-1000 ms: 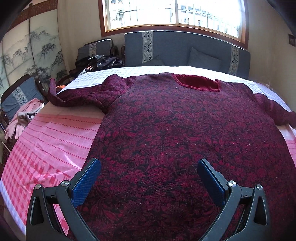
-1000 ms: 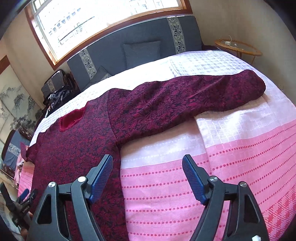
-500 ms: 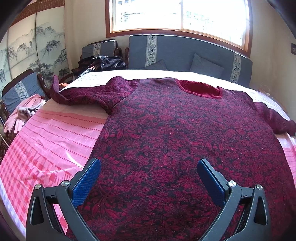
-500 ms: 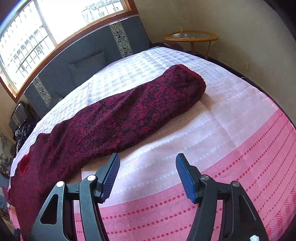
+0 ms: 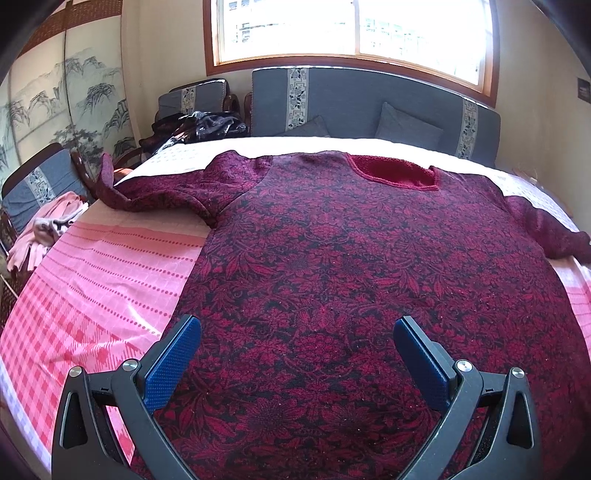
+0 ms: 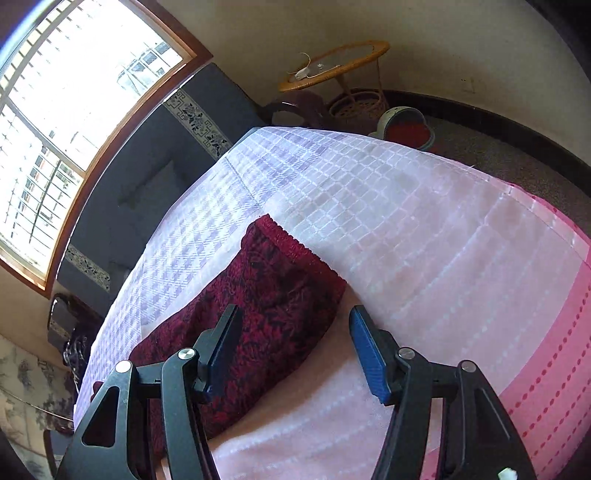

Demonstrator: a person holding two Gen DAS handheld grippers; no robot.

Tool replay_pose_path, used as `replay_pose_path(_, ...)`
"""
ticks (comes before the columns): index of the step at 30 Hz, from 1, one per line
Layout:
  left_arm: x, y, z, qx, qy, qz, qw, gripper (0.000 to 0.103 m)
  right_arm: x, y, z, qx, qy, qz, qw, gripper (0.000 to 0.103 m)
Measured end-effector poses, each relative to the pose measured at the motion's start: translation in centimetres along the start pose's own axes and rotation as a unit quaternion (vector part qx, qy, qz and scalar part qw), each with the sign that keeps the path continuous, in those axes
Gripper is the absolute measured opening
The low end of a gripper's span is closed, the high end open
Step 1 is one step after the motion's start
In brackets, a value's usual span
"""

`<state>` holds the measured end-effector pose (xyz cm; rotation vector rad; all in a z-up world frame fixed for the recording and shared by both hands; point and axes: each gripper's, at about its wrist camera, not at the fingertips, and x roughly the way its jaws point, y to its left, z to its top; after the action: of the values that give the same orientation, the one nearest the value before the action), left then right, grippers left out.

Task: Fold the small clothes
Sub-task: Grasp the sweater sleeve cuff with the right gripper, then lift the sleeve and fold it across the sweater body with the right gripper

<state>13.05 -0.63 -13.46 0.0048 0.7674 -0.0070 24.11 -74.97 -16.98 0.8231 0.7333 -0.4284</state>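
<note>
Lying spread flat across the pink bedspread (image 5: 110,273): dark red sweater (image 5: 351,258), soft, floppy knit. Hovering, jaws apart: left gripper (image 5: 295,354) over hem; right gripper (image 6: 295,347) straddling sleeve cuff (image 6: 291,280), mid-frame — probably best pinching there.

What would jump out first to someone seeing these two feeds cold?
The dark red floral sweater spread flat across the pink and white bedspread, neckline toward the bright window. Next, the right gripper, open, poised low over the sleeve cuff near the bed's far side. The left gripper hangs open over the sweater's lower body.
</note>
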Motion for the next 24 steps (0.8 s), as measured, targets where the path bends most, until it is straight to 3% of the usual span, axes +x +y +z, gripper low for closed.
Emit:
replay_pose_path(6, 0.2, 0.0, 0.0, -0.002, 0.005, -0.002, 1.0000, 0.103, 0.9, 0.0, 1.0, 0.012, -0.002, 0.013, 1.000, 0.056)
replay_pose_path(9, 0.2, 0.0, 0.0, -0.004, 0.005, -0.004, 1.0000, 0.103, 1.6, 0.0, 1.0, 0.011, 0.014, 0.012, 1.000, 0.024)
replay_pose_path(11, 0.2, 0.1, 0.0, -0.007, 0.005, -0.004, 1.0000, 0.103, 1.5, -0.2, 1.0, 0.022, 0.016, 0.018, 0.999, 0.016)
replay_pose_path(14, 0.1, 0.5, 0.0, -0.017, 0.002, -0.007, 0.9998, 0.103, -0.7, 0.6, 0.4, 0.022, -0.013, 0.033, 0.999, 0.014)
replay_pose_path(18, 0.1, 1.3, 0.0, -0.040, 0.003, -0.015, 0.9991, 0.103, -3.6, 4.7, -1.2, -0.008, -0.028, 0.075, 0.997, 0.013)
replay_pose_path(24, 0.6, 3.9, -0.2, -0.113, 0.015, -0.032, 0.9930, 0.103, -5.2, 13.8, -5.1, -0.040, 0.000, 0.154, 0.987, 0.013)
